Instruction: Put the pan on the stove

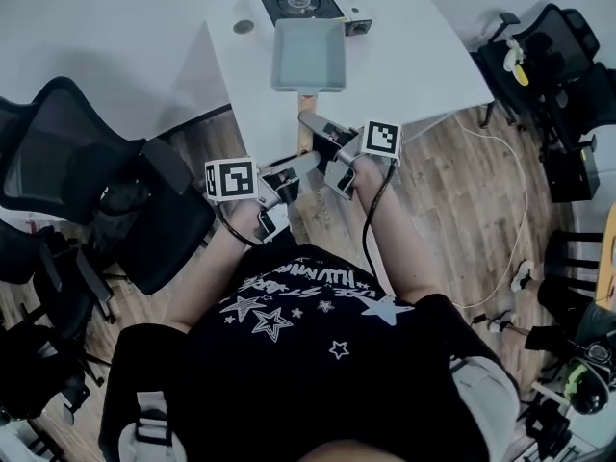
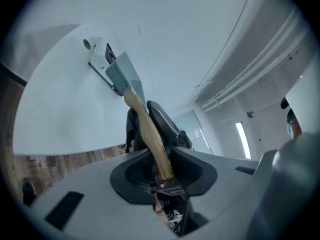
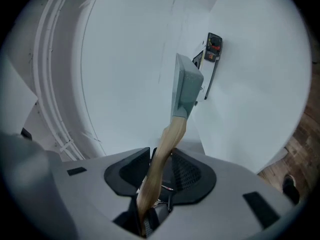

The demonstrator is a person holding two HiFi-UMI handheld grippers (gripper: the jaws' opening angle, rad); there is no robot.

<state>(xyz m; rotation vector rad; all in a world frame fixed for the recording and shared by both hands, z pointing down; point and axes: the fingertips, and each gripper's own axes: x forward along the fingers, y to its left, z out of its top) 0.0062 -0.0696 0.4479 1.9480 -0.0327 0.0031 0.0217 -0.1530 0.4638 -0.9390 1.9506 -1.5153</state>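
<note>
A square grey-green pan [image 1: 308,54] with a wooden handle [image 1: 305,123] lies over the white table [image 1: 423,65], just in front of the black portable stove [image 1: 300,1]. Whether it rests on the table I cannot tell. My left gripper [image 1: 300,165] is shut on the handle's near end, and my right gripper [image 1: 318,128] is shut on it a little farther along. The left gripper view has the handle [image 2: 150,134] running between my left gripper's [image 2: 162,161] jaws to the pan [image 2: 125,74] and stove [image 2: 102,54]. The right gripper view shows my right gripper [image 3: 160,166] clamping the handle [image 3: 165,144], with pan [image 3: 186,86] and stove [image 3: 214,46] beyond.
A small round disc [image 1: 243,26] sits on the table left of the stove. Black office chairs [image 1: 87,191] stand at the left, and more chairs and gear [image 1: 549,56] at the right. A white cable [image 1: 520,210] trails over the wooden floor.
</note>
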